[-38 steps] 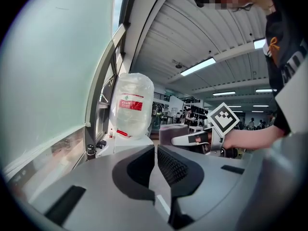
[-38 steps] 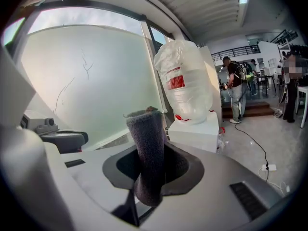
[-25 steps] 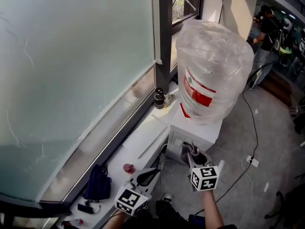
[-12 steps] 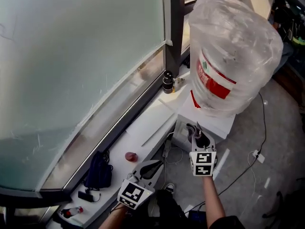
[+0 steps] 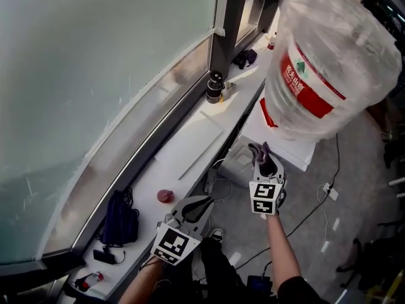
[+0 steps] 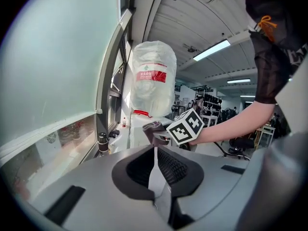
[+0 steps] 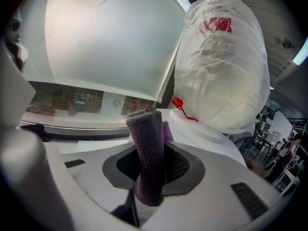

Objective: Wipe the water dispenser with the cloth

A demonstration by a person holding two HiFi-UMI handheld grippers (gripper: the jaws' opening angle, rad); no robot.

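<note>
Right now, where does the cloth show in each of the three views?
Head view: cloth lower centre-right, sticking out of the right gripper.
Left gripper view: centre, just left of the marker cube.
Right gripper view: centre, upright between the jaws.
Shared landmark: the plastic-wrapped water bottle, beyond the cloth in all three.

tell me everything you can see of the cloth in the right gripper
The cloth is dark grey with a purplish tint, thick and fuzzy, like fleece or microfibre. It is bunched into a narrow roll and clamped between the jaws of the right gripper. One end stands up past the fingertips and the other trails back behind the pads. The raised end points at the white top of the water dispenser. Whether it touches that surface cannot be told.
</note>
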